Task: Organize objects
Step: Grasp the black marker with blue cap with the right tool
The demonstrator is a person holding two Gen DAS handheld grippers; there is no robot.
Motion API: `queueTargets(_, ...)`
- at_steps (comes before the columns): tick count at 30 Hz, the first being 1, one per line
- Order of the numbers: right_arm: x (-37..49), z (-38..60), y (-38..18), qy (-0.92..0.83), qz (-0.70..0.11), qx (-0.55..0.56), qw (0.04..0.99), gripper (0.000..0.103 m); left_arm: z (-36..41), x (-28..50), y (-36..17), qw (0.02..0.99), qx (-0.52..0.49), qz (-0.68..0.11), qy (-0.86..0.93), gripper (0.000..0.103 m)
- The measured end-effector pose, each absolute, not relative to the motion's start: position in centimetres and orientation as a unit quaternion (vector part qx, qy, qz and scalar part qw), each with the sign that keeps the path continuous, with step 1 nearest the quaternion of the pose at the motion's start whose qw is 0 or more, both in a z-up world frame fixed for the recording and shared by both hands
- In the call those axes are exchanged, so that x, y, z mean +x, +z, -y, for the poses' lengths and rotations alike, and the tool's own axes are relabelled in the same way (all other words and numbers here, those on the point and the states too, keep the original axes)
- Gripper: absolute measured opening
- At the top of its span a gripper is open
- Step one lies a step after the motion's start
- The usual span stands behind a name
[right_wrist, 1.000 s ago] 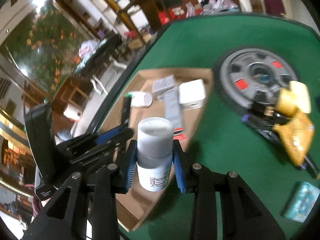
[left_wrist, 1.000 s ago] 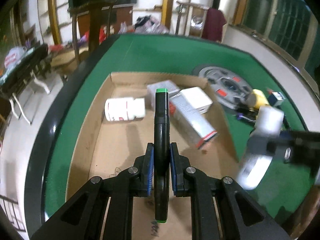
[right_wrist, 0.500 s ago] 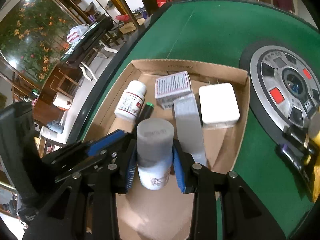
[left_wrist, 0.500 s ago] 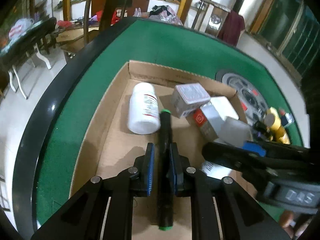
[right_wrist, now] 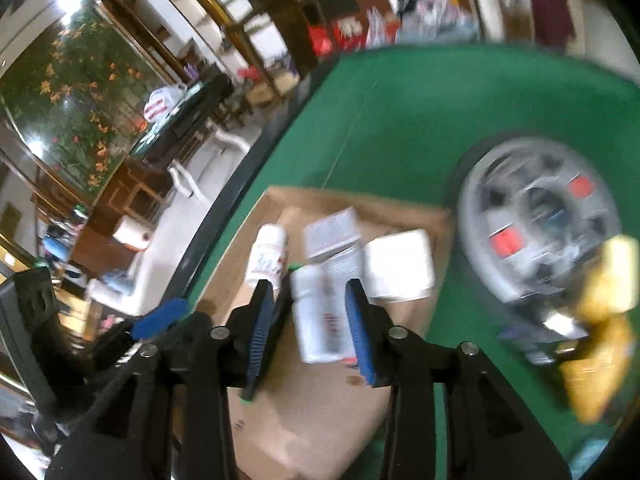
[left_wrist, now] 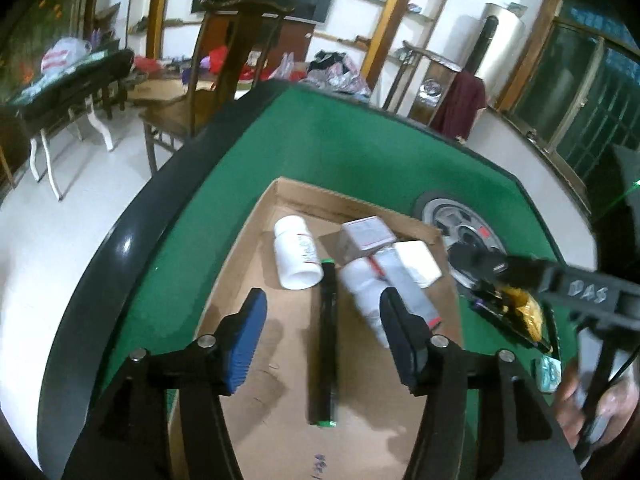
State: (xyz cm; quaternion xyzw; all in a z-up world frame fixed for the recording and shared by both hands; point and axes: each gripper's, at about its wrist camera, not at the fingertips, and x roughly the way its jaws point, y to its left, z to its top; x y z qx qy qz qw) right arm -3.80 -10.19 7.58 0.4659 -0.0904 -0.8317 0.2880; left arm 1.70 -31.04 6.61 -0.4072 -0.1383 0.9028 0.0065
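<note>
Right claw (left_wrist: 476,264) arm reads "DAS"; bottle (right_wrist: 318,320) label blurred.

Marker (left_wrist: 326,340) and bottle (right_wrist: 318,316) now released, apparently lying in box (left_wrist: 280,420).

Black marker (left_wrist: 326,340), white bottle (right_wrist: 316,316) flat in box (left_wrist: 256,408)

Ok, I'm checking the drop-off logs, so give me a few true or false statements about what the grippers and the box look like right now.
1. The left gripper is open. True.
2. The black marker is clamped upright in the jaws. False: it lies flat on the cardboard box floor.
3. The right gripper is open, a white bottle lying between its fingers. True.
4. The box holds only the marker. False: bottles and small cartons lie there too.
5. The yellow packet is inside the box. False: it's outside, on the green table.
</note>
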Motion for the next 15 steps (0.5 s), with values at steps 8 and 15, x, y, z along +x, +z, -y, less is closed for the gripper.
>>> queueTargets(8, 0.6, -3.0, 12.5, -0.900, 0.061, 0.389, 0.187, 0.072, 23.0, 2.2, 8.2, 0.090, -0.406, 0.099, 0.904, 0.060)
queueTargets(15, 1.8, -14.6, 10.2, -0.903, 0.100, 0.409, 0.086, 0.072, 14.6, 1.5, 7.3, 0.145, -0.436, 0.062, 0.886, 0.060)
